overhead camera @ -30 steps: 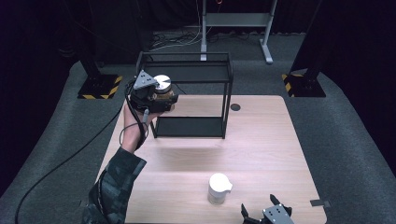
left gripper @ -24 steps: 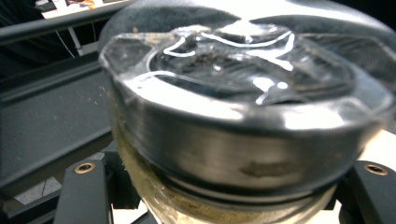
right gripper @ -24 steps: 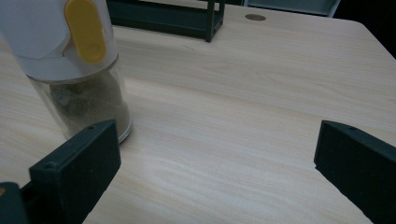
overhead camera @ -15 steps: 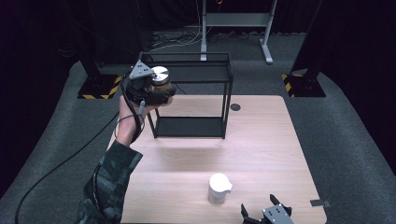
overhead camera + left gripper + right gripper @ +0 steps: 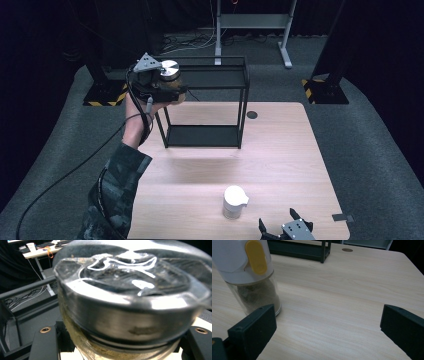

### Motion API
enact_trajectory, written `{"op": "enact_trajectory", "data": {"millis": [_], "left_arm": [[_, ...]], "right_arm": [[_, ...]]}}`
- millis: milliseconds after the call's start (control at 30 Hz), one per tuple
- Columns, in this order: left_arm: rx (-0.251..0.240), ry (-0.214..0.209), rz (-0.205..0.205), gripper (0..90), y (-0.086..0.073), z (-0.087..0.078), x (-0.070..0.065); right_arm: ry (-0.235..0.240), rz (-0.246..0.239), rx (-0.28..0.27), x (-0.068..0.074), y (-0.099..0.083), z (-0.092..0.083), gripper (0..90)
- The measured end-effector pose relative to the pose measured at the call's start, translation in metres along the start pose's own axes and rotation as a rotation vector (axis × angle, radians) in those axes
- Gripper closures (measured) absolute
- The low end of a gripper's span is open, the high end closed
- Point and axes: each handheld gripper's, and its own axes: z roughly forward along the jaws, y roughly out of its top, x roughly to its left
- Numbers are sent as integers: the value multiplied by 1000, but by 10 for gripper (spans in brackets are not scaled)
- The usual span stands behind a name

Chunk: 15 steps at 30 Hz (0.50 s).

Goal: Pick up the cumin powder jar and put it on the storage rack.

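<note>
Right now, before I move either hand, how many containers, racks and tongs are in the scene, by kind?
Jars with metal lid: 1, held in the left tongs
Shakers with white cap: 1, standing on the table
Black wire racks: 1
Tongs: 2, counting the right tongs, open
Total: 5

Dark room, grey carpet (image 5: 365,150), wooden table (image 5: 280,165)

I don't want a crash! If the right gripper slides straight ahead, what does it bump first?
Probably nothing soon: bare table lies between its open fingers. The white-capped jar stands just left of that path.
</note>
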Motion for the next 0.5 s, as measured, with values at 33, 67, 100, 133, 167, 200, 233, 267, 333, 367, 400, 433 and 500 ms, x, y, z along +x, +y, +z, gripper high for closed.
{"op": "enact_trajectory", "data": {"millis": [33, 67, 100, 133, 167, 200, 233, 267, 333, 367, 400, 433, 500], "left_arm": [[0, -1, -4, 310, 2, 1, 2], [2, -3, -9, 310, 4, 1, 4], [3, -9, -18, 310, 5, 2, 7], [4, -14, -26, 310, 6, 3, 10], [5, -13, -31, 310, 8, 4, 12], [10, -7, -37, 310, 10, 4, 15], [13, -4, -38, 310, 12, 5, 16], [14, 0, -42, 310, 13, 5, 17], [16, 7, -45, 310, 14, 6, 20], [16, 7, -45, 310, 14, 6, 20], [16, 10, -50, 310, 15, 7, 21], [22, 22, -50, 310, 18, 9, 23], [26, 26, -49, 309, 20, 11, 24]], "right_arm": [[0, -1, 2, 0, 0, 0, 0], [2, -2, 4, 0, 0, 1, 0], [2, -2, 4, 0, 0, 1, 0], [3, -2, 5, 0, 0, 1, 0], [2, -3, 4, 0, 0, 1, 0], [1, -3, 3, 0, 0, 0, 0], [-1, -3, 3, 0, 1, 0, 0], [-2, -2, 2, 0, 1, 0, 0], [-6, 0, 2, -1, 0, -1, 0], [-6, 0, 2, -1, 0, -1, 0], [-8, 0, 7, -2, 1, 0, 0], [-9, 1, 7, -2, 1, 0, 0], [-10, 1, 6, -2, 0, -1, 0]]}}
